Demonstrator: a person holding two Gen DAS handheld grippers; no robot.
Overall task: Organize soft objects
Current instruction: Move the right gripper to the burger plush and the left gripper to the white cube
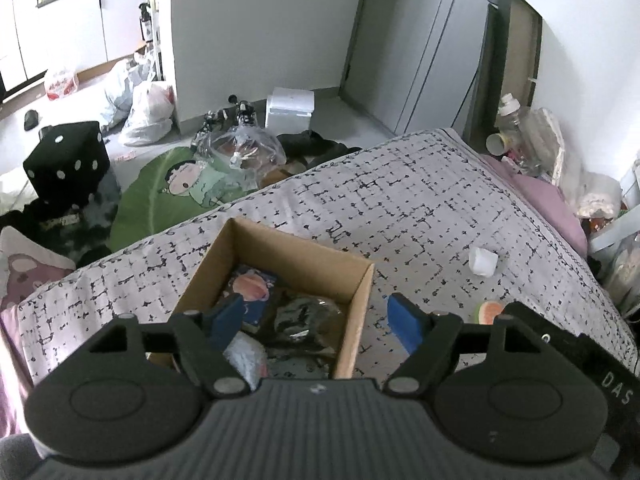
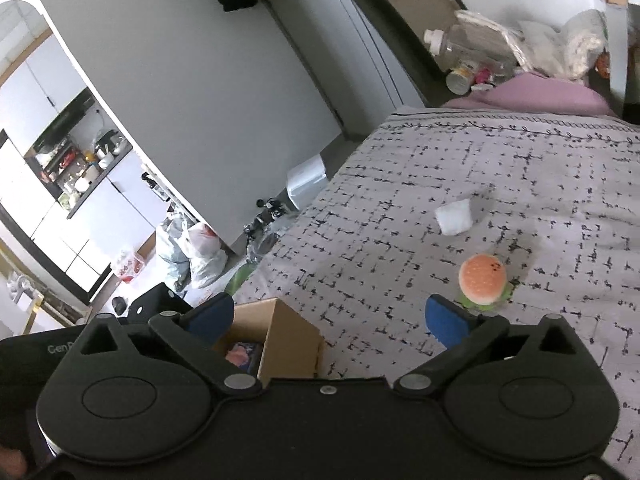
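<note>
While hovering above the bed, as the left wrist view has it:
Left gripper [image 1: 318, 322]: spread wide, blue pads holding nothing, left pad over the box's inside, right pad outside the box's right wall.
Cardboard box [image 1: 362, 312]: open-topped, standing on the patterned bedspread [image 1: 400, 208], near and centre.
Box contents: pouch with a peach picture [image 1: 254, 286] at the far left, dark crinkled packet [image 1: 308, 316] on the right, pale soft item [image 1: 246, 356] at the near edge.
White soft cube [image 1: 483, 261]: lying on the bedspread, right of the box, well apart from it.
Burger toy [image 1: 489, 312]: only a sliver visible, near right, partly hidden behind the gripper body.
Black dotted cube [image 1: 66, 164]: far left, off the bed.
Green cartoon cushion [image 1: 172, 188]: beyond the bed's far edge, left of centre.

Right wrist view:
Right gripper [image 2: 330, 316]: jaws wide apart, nothing between the blue pads.
Burger toy [image 2: 482, 280]: upright on the bedspread [image 2: 400, 184], just beyond the right pad, not touching.
White soft cube [image 2: 454, 216]: farther off, left of the burger, apart from it.
Cardboard box [image 2: 288, 336]: near left, beside the left pad, peach-picture pouch [image 2: 240, 354] visible inside.
Pink pillow [image 2: 540, 94]: at the far end of the bed.
</note>
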